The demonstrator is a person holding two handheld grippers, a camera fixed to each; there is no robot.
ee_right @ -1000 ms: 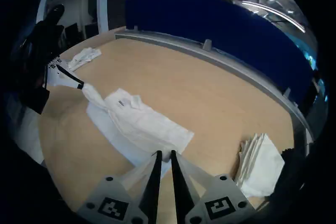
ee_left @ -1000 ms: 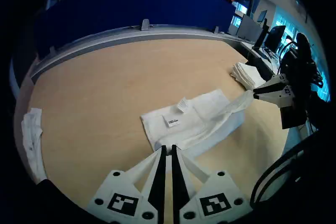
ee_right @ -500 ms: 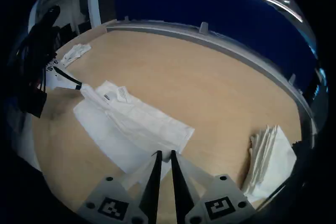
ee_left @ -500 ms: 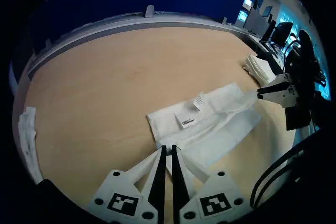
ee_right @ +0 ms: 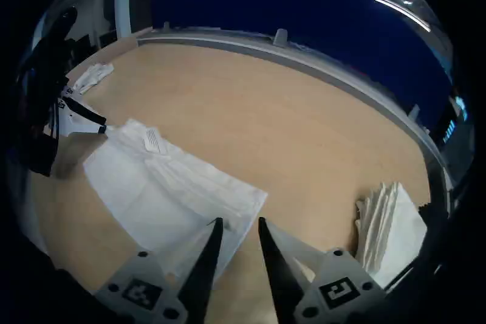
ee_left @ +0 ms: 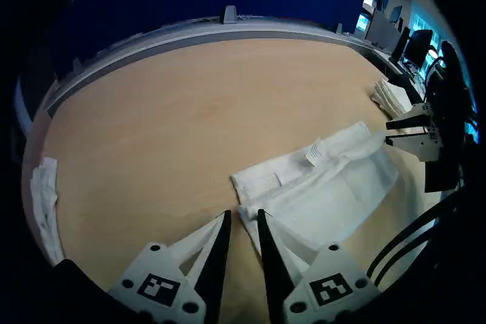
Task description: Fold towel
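A white towel [ee_left: 322, 187] lies flat on the wooden table [ee_left: 182, 111], folded lengthwise, with a small label [ee_left: 314, 152] on top. My left gripper [ee_left: 243, 214] stands open at the towel's near end; that end's corner lies just beside one finger, and neither finger presses on it. At the far end my right gripper [ee_left: 392, 132] also has its fingers apart. In the right gripper view the towel [ee_right: 164, 187] spreads to the left, my right gripper [ee_right: 239, 222] is open over its near edge, and the left gripper [ee_right: 102, 127] sits at the far corner.
A stack of folded white towels [ee_right: 392, 233] rests by the table's right edge, also visible as the stack [ee_left: 392, 94]. A crumpled cloth [ee_left: 44, 202] lies at the left edge. A blue partition [ee_left: 182, 2] closes the back; monitors [ee_left: 419, 50] stand beyond.
Both grippers have gone from shut on the towel's ends to open. The towel was lowered and spread flat on the table, its lifted fold laid down.
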